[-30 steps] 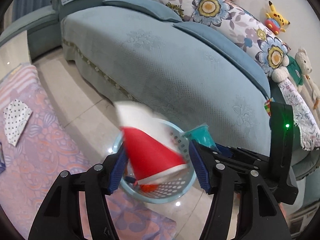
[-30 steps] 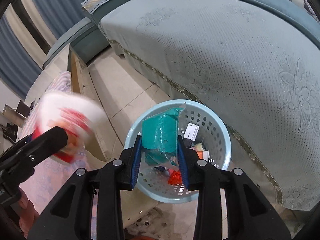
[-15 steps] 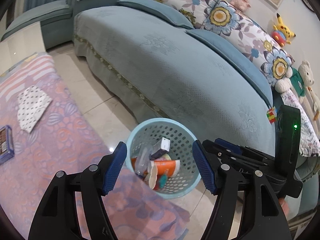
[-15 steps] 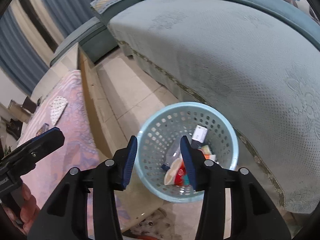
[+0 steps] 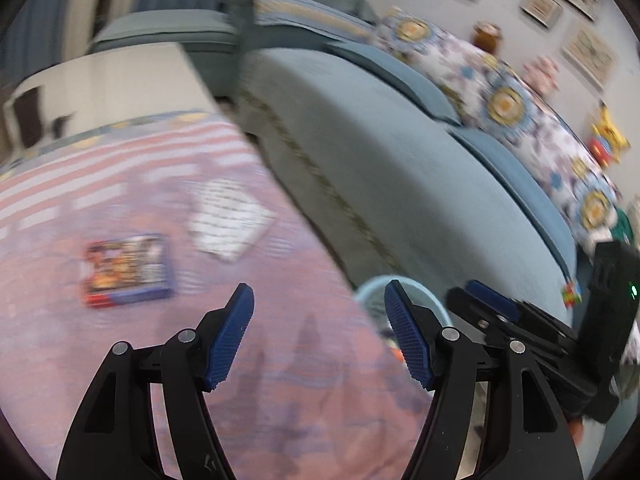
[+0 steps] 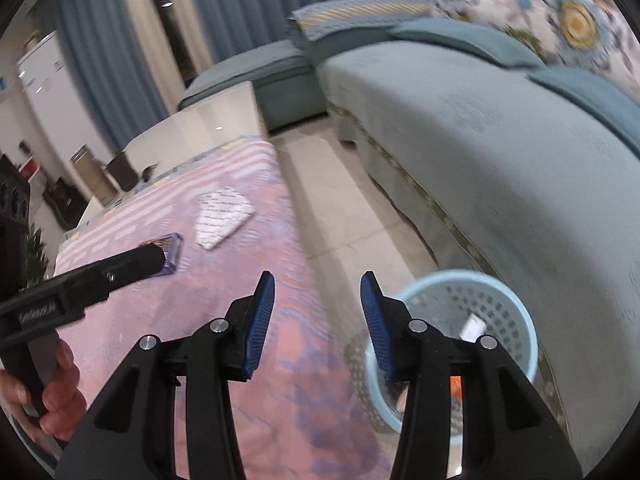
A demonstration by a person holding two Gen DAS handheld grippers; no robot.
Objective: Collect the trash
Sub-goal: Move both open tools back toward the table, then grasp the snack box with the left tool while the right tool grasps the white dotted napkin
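Note:
My left gripper (image 5: pixel 319 298) is open and empty above the pink and purple tablecloth (image 5: pixel 280 380). The view is blurred. On the cloth lie a white dotted folded paper (image 5: pixel 230 220) and a small colourful box (image 5: pixel 126 268). The pale blue basket (image 5: pixel 370 292) shows partly behind my right finger. My right gripper (image 6: pixel 317 285) is open too, with nothing between its pads, over the cloth's edge. The basket (image 6: pixel 516 308) stands on the floor to its right with trash inside, among it a white carton (image 6: pixel 474 326). The dotted paper (image 6: pixel 224 218) and the box (image 6: pixel 173 249) lie further ahead.
A teal sofa (image 6: pixel 520 152) runs along the right behind the basket, with floral cushions (image 5: pixel 508 100) and soft toys (image 5: pixel 606 136). A strip of tiled floor (image 6: pixel 340 208) separates table and sofa. A hand (image 6: pixel 60 396) holds the left gripper's handle at the lower left.
The red and white cup and the teal packet left the jaws and dropped into the basket. Both grippers opened wider, then swung left from the basket to the table.

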